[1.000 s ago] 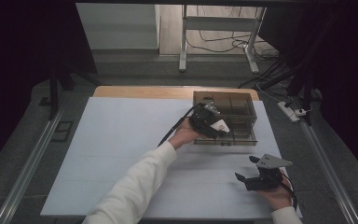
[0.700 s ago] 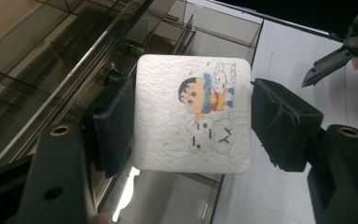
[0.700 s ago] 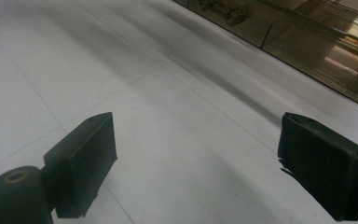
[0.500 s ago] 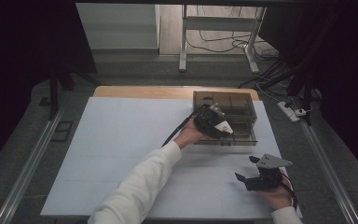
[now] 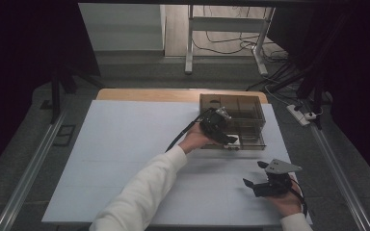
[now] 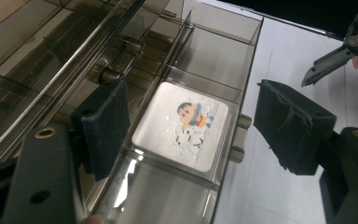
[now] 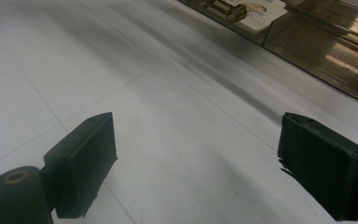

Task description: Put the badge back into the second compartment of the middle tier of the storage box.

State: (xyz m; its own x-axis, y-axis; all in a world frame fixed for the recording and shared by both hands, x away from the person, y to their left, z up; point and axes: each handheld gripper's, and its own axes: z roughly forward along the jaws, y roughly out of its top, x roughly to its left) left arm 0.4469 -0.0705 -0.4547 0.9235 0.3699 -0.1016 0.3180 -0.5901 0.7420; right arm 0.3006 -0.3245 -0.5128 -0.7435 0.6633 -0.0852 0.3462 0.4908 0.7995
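Your left claw [image 5: 220, 128] hangs over the front edge of the smoky see-through box [image 5: 250, 107] at the far right of the bench [image 5: 125, 144]. Its jaws have just been opening. They stand apart now, and nothing is pinched between them. Look through the left claw's camera: one pad [image 6: 106, 123] is over the inside of the box, and the other pad [image 6: 291, 123] is out past the front wall. Below them lies the little white card with a cartoon kid on it [image 6: 181, 125]. It lies flat in a front slot of the box, touching neither pad.

It looks like you just let the card go, so the job now is to leave it be. Lift your left claw straight up before you pull it back. If you slide it sideways, the inside pad could bump the thin divider walls or drag the card along. Keep the jaws apart as you rise, so they don't grab the front wall. Watch the two small knobs [image 6: 240, 136] on the front of the box too. The outer pad is close to them.

Your right claw [image 5: 261, 184] waits near the front of the bench, well away from the box. Its jaws are wide apart and hold nothing. Keep it there so the two claws don't bump.
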